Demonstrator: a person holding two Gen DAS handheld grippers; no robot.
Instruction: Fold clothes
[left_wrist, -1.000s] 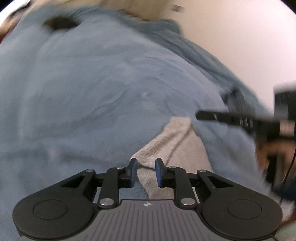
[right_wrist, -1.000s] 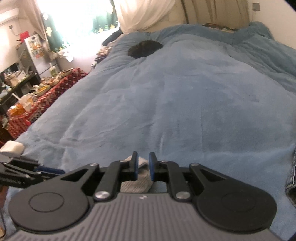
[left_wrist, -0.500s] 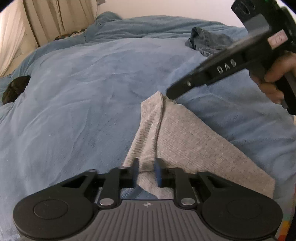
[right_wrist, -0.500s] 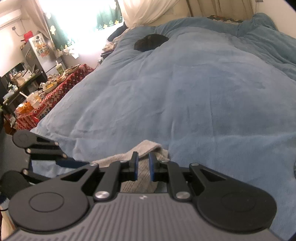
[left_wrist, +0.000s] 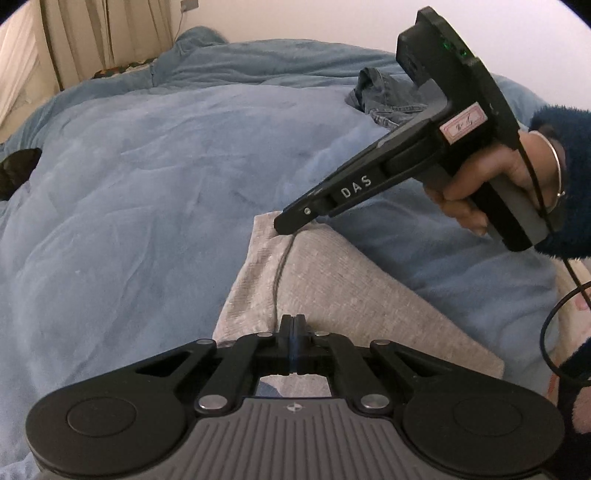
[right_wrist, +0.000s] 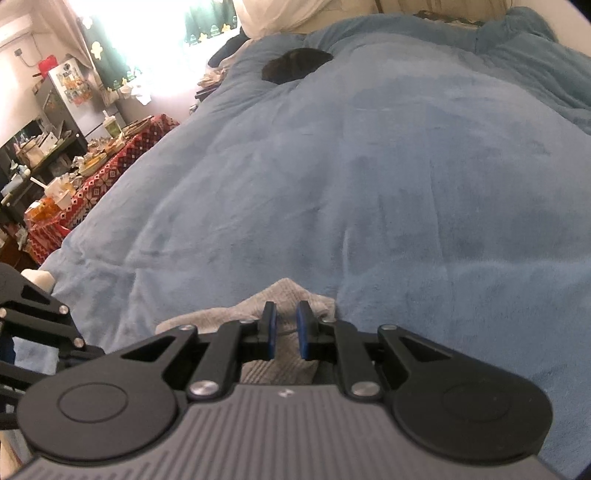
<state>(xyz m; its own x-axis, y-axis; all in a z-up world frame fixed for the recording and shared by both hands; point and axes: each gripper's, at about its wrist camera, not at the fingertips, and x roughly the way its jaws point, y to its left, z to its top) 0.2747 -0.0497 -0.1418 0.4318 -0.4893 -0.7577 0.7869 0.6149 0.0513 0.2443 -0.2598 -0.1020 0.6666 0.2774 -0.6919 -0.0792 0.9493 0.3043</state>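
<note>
A grey knit garment (left_wrist: 351, 288) lies folded flat on the blue blanket (left_wrist: 147, 184), near the bed's front edge. My left gripper (left_wrist: 291, 323) is shut on its near edge, right at the fold seam. My right gripper (left_wrist: 282, 227), held by a hand (left_wrist: 480, 192) in a dark blue sleeve, touches the garment's far corner. In the right wrist view the right gripper (right_wrist: 286, 325) is open by a narrow gap, with the grey garment (right_wrist: 291, 295) lying between and under its blue pads. Part of the left gripper (right_wrist: 37, 325) shows at that view's left edge.
A crumpled denim garment (left_wrist: 388, 96) lies on the bed's far right. A dark item (right_wrist: 295, 64) rests near the pillows. Left of the bed stands a cluttered table with a red patterned cloth (right_wrist: 92, 177), with a fridge (right_wrist: 70, 96) behind it. A cable (left_wrist: 554, 317) hangs from the right gripper.
My left gripper has shut on the garment's near edge; half a second ago its fingers stood apart around it. The garment went from bunched to laid out flat. The right gripper's gap is unchanged.
</note>
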